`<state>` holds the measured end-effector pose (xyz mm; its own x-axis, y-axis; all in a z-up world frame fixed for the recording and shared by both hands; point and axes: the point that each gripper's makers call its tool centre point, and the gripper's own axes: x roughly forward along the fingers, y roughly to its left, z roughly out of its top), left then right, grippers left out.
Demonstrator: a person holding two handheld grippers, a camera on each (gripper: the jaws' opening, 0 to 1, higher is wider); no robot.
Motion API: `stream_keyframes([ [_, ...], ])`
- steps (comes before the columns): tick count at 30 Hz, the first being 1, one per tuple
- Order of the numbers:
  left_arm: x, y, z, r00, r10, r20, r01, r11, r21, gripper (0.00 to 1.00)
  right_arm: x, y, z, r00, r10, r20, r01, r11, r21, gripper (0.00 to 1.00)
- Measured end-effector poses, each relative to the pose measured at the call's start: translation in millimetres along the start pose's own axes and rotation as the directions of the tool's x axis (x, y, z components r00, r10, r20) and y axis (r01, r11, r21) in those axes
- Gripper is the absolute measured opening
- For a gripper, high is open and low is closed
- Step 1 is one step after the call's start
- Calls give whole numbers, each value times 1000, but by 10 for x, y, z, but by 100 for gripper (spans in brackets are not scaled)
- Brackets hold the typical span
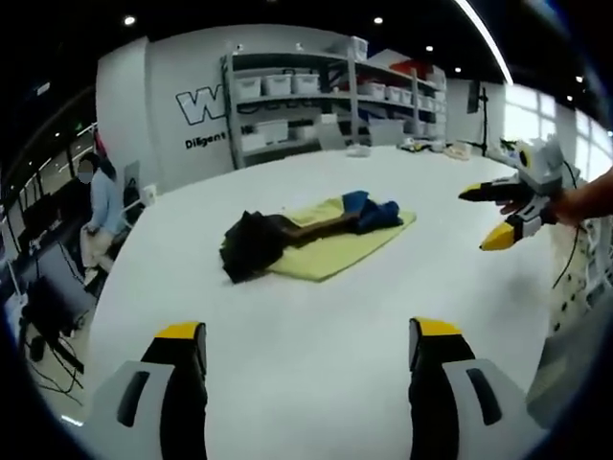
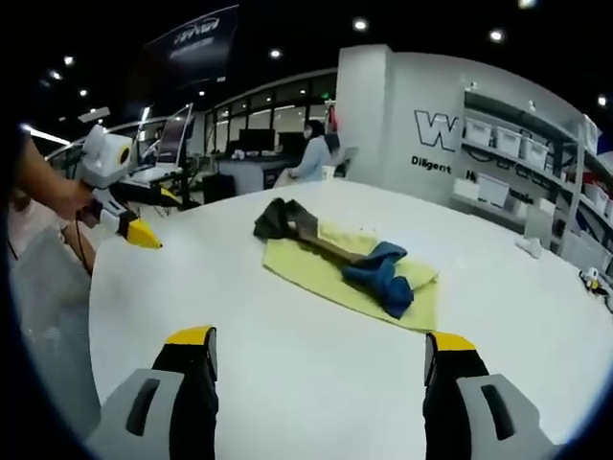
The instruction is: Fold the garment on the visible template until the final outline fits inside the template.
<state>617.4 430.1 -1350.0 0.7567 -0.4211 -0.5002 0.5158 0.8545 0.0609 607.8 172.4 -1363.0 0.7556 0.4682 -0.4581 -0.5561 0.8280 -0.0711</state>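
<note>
Ahead of both tools: the garment (image 1: pixel 287 235) lies bunched across the yellow template (image 1: pixel 335 251) on the white table (image 1: pixel 287 364), well apart from either set of jaws.
Left gripper (image 1: pixel 311 337): I see its jaws spread wide, nothing between them, hovering over bare table short of the cloth.
Right gripper (image 2: pixel 321 343): spread the same way and empty; in the left gripper view it hangs off to the right (image 1: pixel 498 211), jaws parted, held by a hand (image 1: pixel 575 203).
Garment: a long heap running the length of the template, dark bundle (image 1: pixel 251 244) spilling off the end to my left tool's left, blue part (image 2: pixel 383 273) resting on the opposite end, a brownish strip between them.
Step in hand, as I judge it: approach and first grasp; no fold is tidy yet and the outline overhangs the template at the dark end.
How I would do it well: bring each tool to one end, left to the dark bundle, right to the blue part, and come in low with jaws spread.
Grip: pinch only cloth, not the yellow sheet under it, or the template drags along.
Spreading: lift a little and pull the ends apart so the heap flattens before any fold.
Risk: the dark end sits nearest the table's edge on that side; I would draw it inward, never outward.
</note>
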Motion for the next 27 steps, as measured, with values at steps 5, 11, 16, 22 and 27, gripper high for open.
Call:
stream_keyframes([
  [5,211,-20,70,999,-34,7,34,999,16,79,89,-100,31,1000,-8,-1,8,1000,30,78],
  [11,512,18,71,998,-59,19,59,998,-3,71,278,-249,94,999,-32,-4,32,999,43,71],
  [16,730,55,191,996,-69,55,71,997,-24,67,474,-329,76,999,-36,-33,38,997,68,67],
  [22,980,-16,208,991,-117,65,118,993,-18,58,674,-411,22,997,-63,-48,66,995,79,56],
  [27,1140,-50,239,987,-137,81,139,990,-26,50,776,-399,2,996,-69,-55,74,994,81,52],
])
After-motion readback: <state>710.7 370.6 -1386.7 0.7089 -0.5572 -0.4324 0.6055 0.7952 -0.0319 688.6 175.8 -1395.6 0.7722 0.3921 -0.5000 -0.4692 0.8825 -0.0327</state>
